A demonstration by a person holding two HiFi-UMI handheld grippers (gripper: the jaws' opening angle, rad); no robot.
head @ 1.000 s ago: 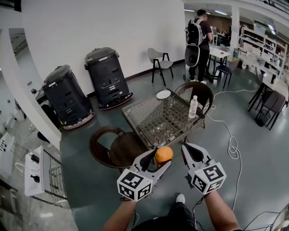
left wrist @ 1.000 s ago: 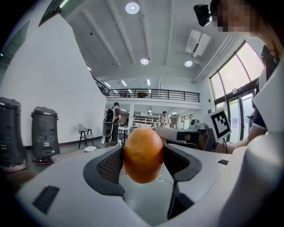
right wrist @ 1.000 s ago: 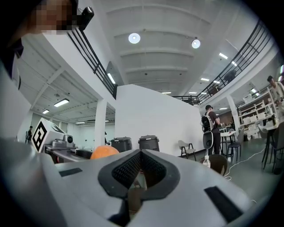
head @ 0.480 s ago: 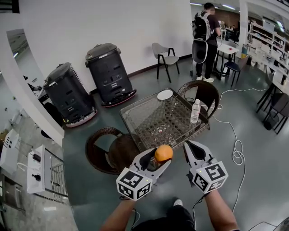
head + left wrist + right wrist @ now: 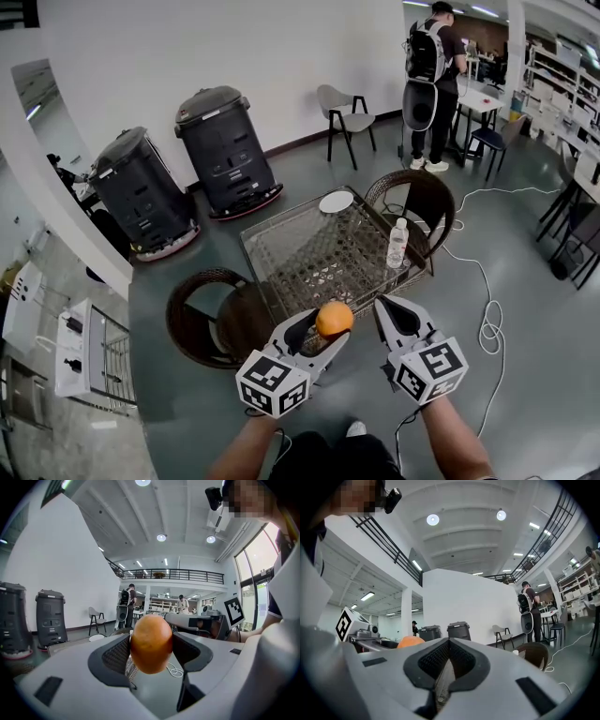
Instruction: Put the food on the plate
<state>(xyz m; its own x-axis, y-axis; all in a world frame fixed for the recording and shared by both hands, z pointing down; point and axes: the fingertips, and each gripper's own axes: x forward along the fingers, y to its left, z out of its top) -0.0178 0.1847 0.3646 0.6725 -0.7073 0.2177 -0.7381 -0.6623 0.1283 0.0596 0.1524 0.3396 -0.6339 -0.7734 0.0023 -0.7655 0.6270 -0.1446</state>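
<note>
Item held: orange (image 5: 150, 643), one piece, whole, pinched across its middle.
Left tongs (image 5: 327, 325): jaws parted just to the orange's width and pressing it from both sides; it sits near their tips, with most of its bulk bulging above and below the pads.
Right tongs (image 5: 447, 662): jaws closed together, nothing between them; carried beside the left pair.
Destination: white plate (image 5: 336, 201), bare as far as I can see, on the far corner of the bench (image 5: 298, 251).
Position of orange: in the air at the near end of the bench, well apart from the plate.
Risk, slip: round, smooth skin on a narrow hold; I judge that any easing of my squeeze on the way drops it to the floor.
Risk, roll: the plate looks shallow; released from a height or while moving, the orange could run off the rim.
Risk, knock: water bottle (image 5: 397, 243) stands upright at the bench's right edge; a wide swing of the right tongs could topple it.
Risk, footing: wicker chair (image 5: 210, 320) and floor cable (image 5: 487, 330) lie close to my way round.
</note>
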